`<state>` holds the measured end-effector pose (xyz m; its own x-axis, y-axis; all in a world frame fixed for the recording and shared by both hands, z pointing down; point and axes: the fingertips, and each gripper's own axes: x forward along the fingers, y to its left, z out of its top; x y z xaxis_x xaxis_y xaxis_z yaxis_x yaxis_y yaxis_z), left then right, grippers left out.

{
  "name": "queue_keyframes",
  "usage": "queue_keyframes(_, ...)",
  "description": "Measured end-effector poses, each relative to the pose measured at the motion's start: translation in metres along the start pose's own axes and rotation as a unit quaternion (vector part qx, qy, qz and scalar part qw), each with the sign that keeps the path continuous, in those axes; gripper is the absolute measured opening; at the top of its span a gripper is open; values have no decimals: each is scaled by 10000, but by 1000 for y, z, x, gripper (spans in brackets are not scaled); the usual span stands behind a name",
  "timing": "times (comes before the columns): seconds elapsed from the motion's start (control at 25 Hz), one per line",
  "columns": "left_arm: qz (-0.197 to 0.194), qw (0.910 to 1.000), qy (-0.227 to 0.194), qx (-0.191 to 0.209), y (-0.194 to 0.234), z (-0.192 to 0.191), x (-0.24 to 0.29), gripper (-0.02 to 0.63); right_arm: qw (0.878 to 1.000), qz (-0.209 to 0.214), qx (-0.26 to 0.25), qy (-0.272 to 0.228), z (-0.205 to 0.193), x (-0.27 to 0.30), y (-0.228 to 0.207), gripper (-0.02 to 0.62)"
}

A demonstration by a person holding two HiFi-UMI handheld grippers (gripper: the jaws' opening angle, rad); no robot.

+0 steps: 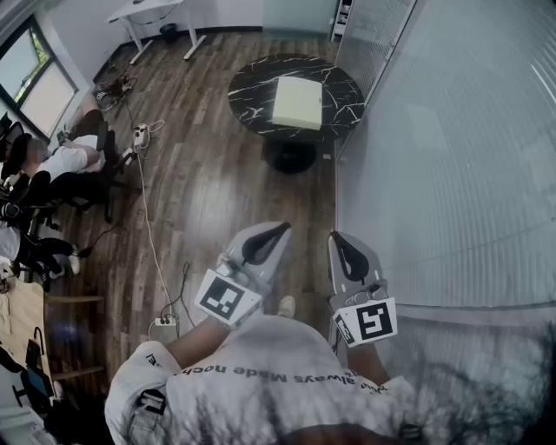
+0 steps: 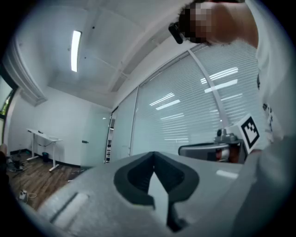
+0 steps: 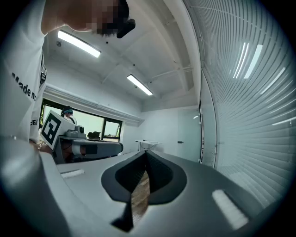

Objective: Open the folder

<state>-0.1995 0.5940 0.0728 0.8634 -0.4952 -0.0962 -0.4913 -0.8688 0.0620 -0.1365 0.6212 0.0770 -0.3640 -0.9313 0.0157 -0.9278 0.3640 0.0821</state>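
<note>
The folder (image 1: 298, 102) is a pale yellow-green slab lying flat on a round black marble table (image 1: 252, 91), far ahead across the room. I hold both grippers close to my body, well short of the table, pointing forward and roughly level. The left gripper (image 1: 282, 229) (image 2: 153, 154) is shut, its tips meeting with nothing between them. The right gripper (image 1: 336, 236) (image 3: 146, 152) is also shut and empty. Each gripper view shows the other gripper's marker cube (image 2: 249, 129) (image 3: 52, 128) beside it. Neither gripper view shows the folder.
A glass wall with blinds (image 1: 452, 156) runs close along my right side. A person sits among office chairs (image 1: 69, 161) at the left. A cable and power strip (image 1: 165, 321) lie on the wooden floor near my feet. A white desk (image 1: 148, 13) stands at the far back.
</note>
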Motion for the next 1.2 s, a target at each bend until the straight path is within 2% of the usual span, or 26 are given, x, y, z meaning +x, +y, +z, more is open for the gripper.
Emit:
queue_keyframes(0.16,-13,9999,68,132,-2,-9,17,3,10000,2,30,-14,-3,-3,-19,2)
queue_keyframes(0.56,146,9997,204,26,-30,-23,55,3,9999,99,80,-53,-13,-24,-62,3)
queue_keyframes(0.72,186,9995,245,-31,-32,-34,67,3,9996,122,251,-16,-21,-23,-77,2)
queue_keyframes(0.96,244,9991,333,-63,-16,-44,82,3,9990,225,378,116,-36,-3,-92,2)
queue_keyframes(1.2,416,9982,382,-189,31,-55,94,3,9986,337,371,144,-46,43,-97,2)
